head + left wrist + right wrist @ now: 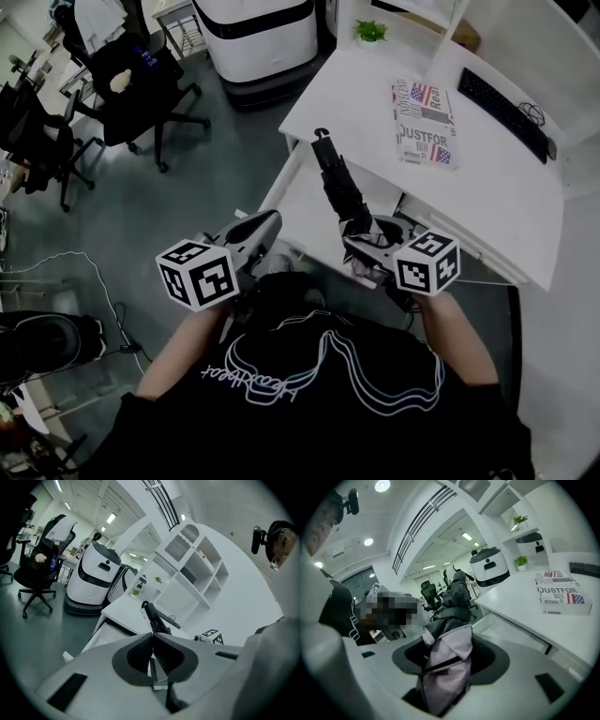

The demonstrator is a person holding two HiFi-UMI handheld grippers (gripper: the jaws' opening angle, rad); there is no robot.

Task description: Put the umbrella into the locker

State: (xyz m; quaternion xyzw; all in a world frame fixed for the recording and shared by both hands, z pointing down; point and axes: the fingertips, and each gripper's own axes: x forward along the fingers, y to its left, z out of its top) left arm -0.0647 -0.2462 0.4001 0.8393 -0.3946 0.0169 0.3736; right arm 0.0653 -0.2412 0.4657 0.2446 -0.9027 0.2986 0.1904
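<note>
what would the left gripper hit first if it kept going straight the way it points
Likely the umbrella, which rises just past the left gripper's shut jaws. Depth is unclear; if it passes beside it, the desk comes next.

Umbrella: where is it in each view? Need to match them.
Head view: umbrella centre, rising from the right gripper.
Left gripper view: centre, just above the fingers.
Right gripper view: lower centre, between the fingers.
Shared landmark: the white wheeled machine.
</note>
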